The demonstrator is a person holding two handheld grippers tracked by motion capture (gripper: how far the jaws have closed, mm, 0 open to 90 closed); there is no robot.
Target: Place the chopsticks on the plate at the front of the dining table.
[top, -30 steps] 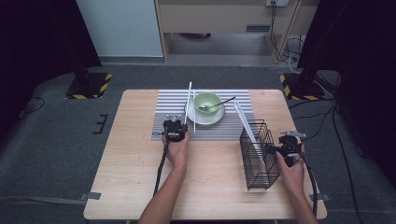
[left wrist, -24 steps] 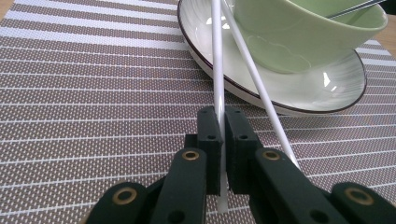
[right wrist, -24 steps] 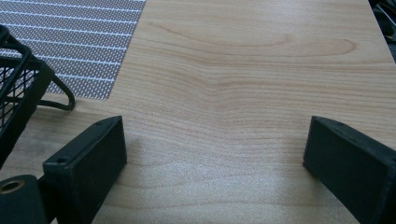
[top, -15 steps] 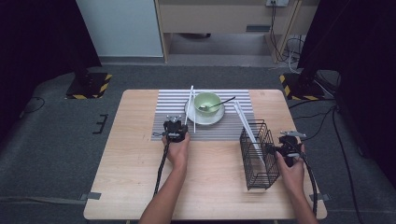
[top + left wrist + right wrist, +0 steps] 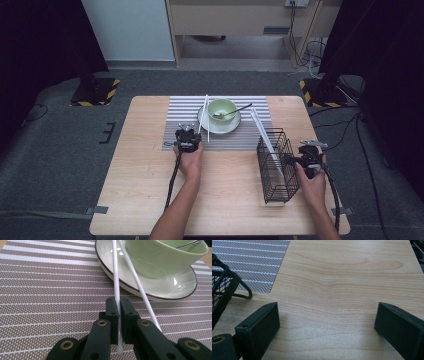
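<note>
Two white chopsticks (image 5: 204, 116) lean on the rim of a white saucer (image 5: 206, 123) that carries a green bowl (image 5: 222, 109) with a spoon (image 5: 235, 110) in it. My left gripper (image 5: 189, 134) rests on the striped mat just left of the saucer. In the left gripper view its jaws are shut on one chopstick (image 5: 116, 282), while the second chopstick (image 5: 140, 287) passes beside them to the right. My right gripper (image 5: 306, 152) sits to the right of the black wire basket (image 5: 276, 165), and its jaws (image 5: 327, 322) stand wide open over bare wood with nothing between them.
Another pair of white chopsticks (image 5: 264, 136) stands slanted in the wire basket. The grey striped mat (image 5: 180, 112) covers the far middle of the wooden table (image 5: 140, 180). Cables trail back from both grippers along the forearms. Dark stands flank the table on the floor.
</note>
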